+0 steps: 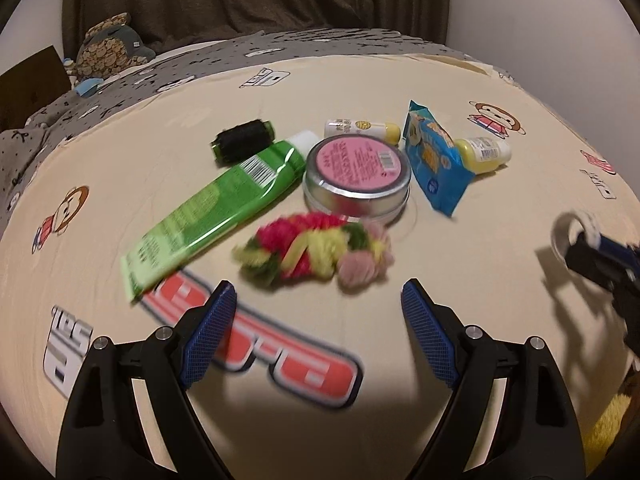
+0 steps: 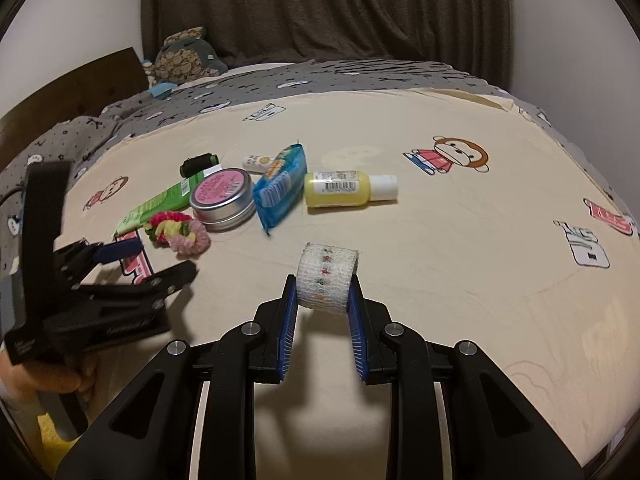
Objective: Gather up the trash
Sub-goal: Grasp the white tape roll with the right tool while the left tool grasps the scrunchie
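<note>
My right gripper (image 2: 322, 285) is shut on a white patterned tape roll (image 2: 326, 270), held just above the cream bed sheet (image 2: 440, 280). In the left wrist view that roll (image 1: 568, 230) shows at the far right. My left gripper (image 1: 319, 286) stands open just short of a red, yellow and pink hair scrunchie (image 1: 316, 250), nothing between its fingers. Behind the scrunchie lie a green tube (image 1: 216, 208), a round tin with a pink label (image 1: 357, 176), a blue snack packet (image 1: 436, 160), a yellow bottle (image 1: 486, 154), a small white bottle (image 1: 360, 128) and a black thread spool (image 1: 244, 140).
A grey patterned blanket (image 2: 280, 80) covers the far part of the bed, with a plush toy (image 2: 184, 58) and a wooden headboard (image 2: 72, 96) at the back left. A brown curtain (image 2: 320, 8) hangs behind. A hand (image 2: 24, 376) holds the left gripper.
</note>
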